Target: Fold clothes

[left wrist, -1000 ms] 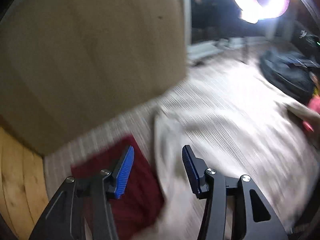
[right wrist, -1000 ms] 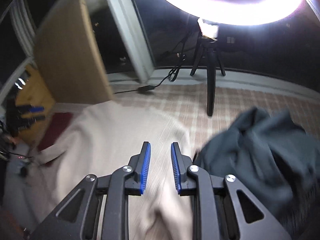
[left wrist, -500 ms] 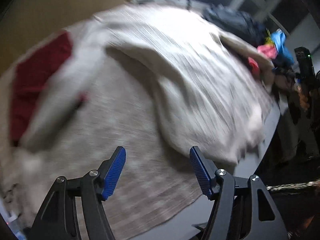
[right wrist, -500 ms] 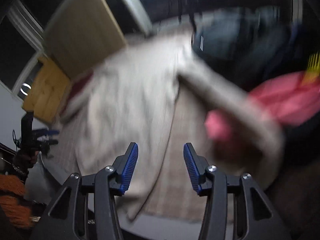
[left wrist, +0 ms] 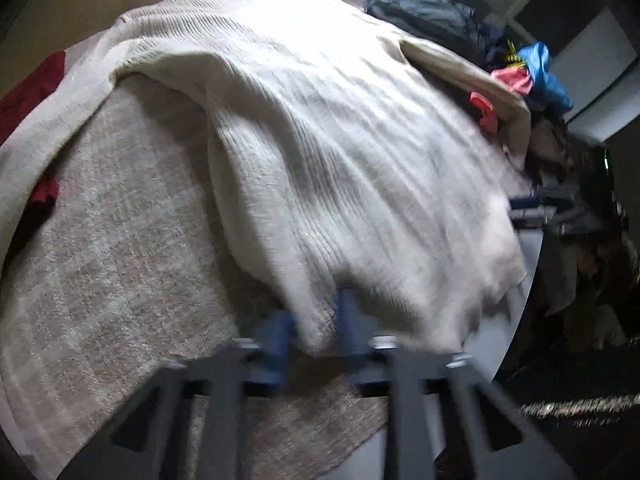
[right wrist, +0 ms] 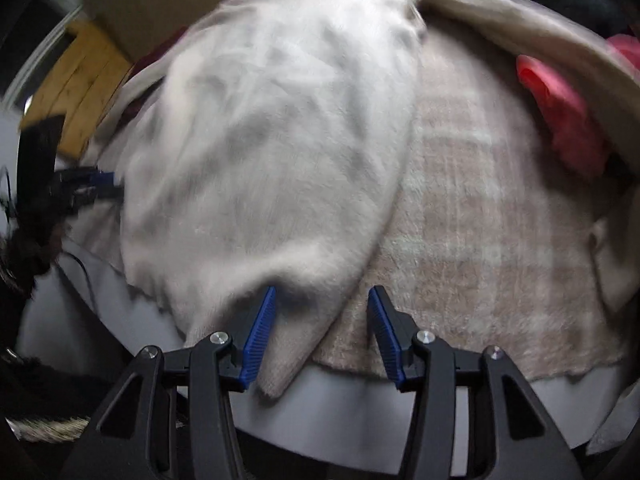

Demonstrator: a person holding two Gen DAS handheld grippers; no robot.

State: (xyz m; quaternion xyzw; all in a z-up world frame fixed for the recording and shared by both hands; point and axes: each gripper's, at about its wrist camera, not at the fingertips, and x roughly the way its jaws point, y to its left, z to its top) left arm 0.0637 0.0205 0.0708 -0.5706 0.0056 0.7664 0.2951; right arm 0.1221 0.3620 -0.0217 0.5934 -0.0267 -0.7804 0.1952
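Left wrist: 1 left hand-held gripper [left wrist: 316, 332] pinches 1 cream sweater [left wrist: 320, 128]; right hand-held gripper [right wrist: 320, 328] gapes, empty.

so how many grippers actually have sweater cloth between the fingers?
2. Left gripper straddles the cream sweater hem corner; right gripper, open, has the other corner between its fingers.

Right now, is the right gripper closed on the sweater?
No, the right gripper stands open, its blue fingers wide apart around the cream sweater hem.
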